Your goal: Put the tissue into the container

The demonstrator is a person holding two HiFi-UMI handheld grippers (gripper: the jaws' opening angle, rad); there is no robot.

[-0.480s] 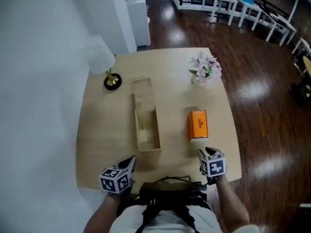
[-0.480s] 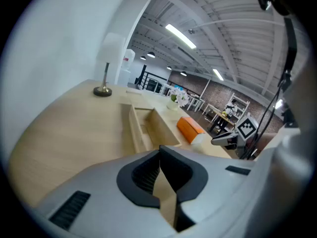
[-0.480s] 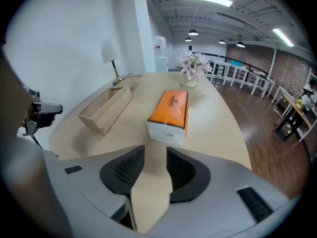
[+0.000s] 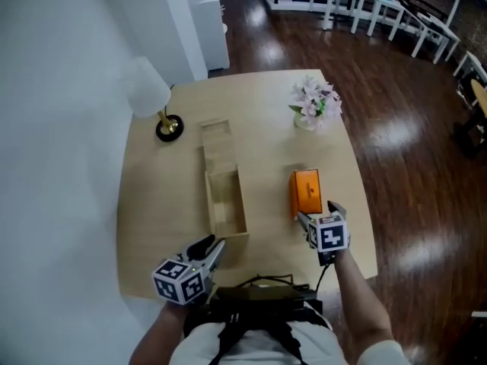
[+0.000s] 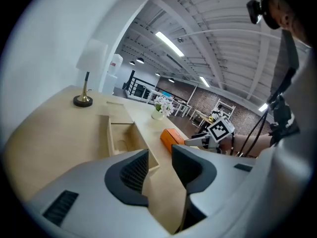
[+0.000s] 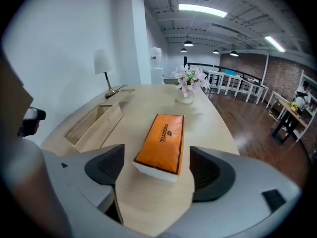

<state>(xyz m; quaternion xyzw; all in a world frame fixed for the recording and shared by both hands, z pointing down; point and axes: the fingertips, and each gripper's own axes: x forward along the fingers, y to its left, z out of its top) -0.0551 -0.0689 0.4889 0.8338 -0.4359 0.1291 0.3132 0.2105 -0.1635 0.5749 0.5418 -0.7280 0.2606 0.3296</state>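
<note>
An orange tissue pack lies flat on the wooden table, right of centre. My right gripper hovers at its near end with jaws open. In the right gripper view the tissue pack lies just ahead of the open jaws, untouched. The open wooden container, a long box with its lid lying beyond it, sits left of the pack. My left gripper waits open and empty near the box's near end; the wooden container shows ahead of it in the left gripper view.
A table lamp with a white shade stands at the far left corner. A vase of pink flowers stands at the far right. The table's near edge is right by my body. Dark wooden floor with white tables lies beyond.
My right gripper has moved forward from the near table edge up to the near end of the tissue pack. The left gripper has edged slightly forward toward the box.
</note>
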